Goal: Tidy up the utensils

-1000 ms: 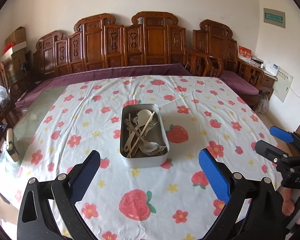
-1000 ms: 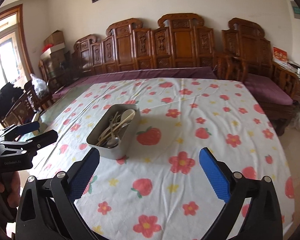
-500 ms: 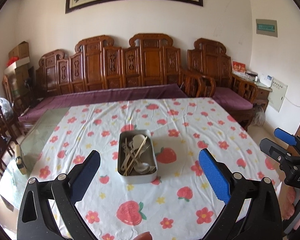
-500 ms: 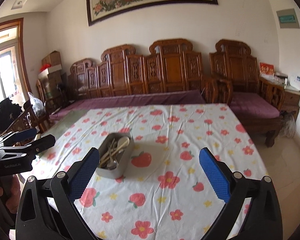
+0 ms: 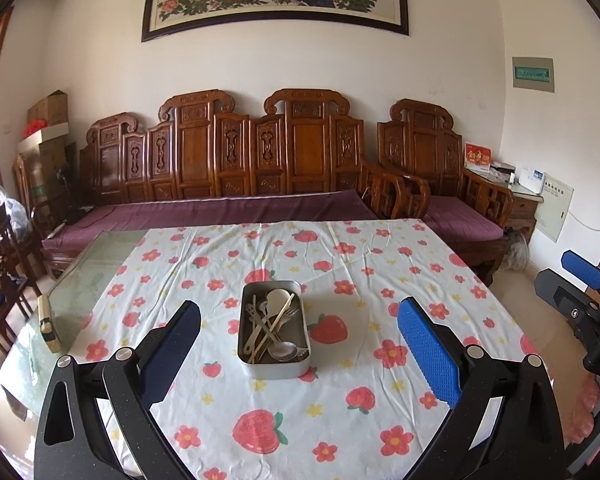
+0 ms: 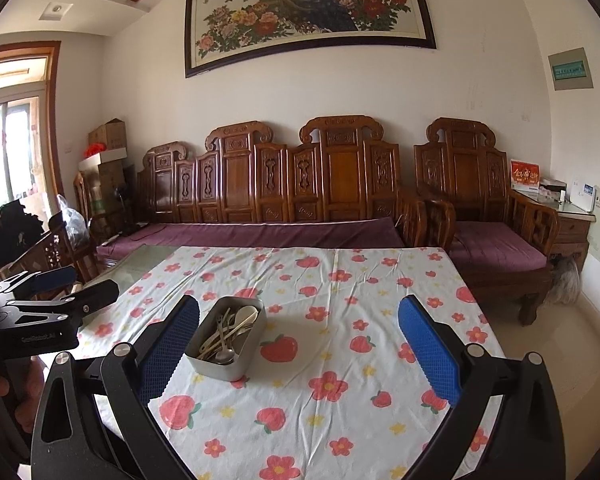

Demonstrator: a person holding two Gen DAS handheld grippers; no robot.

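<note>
A rectangular metal tin [image 5: 274, 366] [image 6: 228, 368] stands on the flowered tablecloth [image 5: 340, 408] [image 6: 340, 360]. Inside it lie jumbled utensils [image 5: 272, 326] [image 6: 226, 334]: metal spoons, a fork, a pale spoon and wooden chopsticks. My left gripper [image 5: 300, 352] is open, held back from the tin near the table's front, with nothing between its blue pads. My right gripper [image 6: 300, 350] is open too, empty, to the right of the tin and farther back. Each gripper shows at the edge of the other's view, held by a hand.
A carved wooden sofa [image 5: 268, 168] with purple cushions runs behind the table. Bare glass tabletop [image 5: 88, 280] lies left of the cloth, with a small block [image 5: 46, 322] on it. Wooden chairs [image 5: 4, 264] stand at the left, a side table [image 6: 572, 220] at the right.
Both grippers have pulled back and risen away from the tin, which now looks smaller and farther off. More of the wall and the painting has come into view. Both stay open.
</note>
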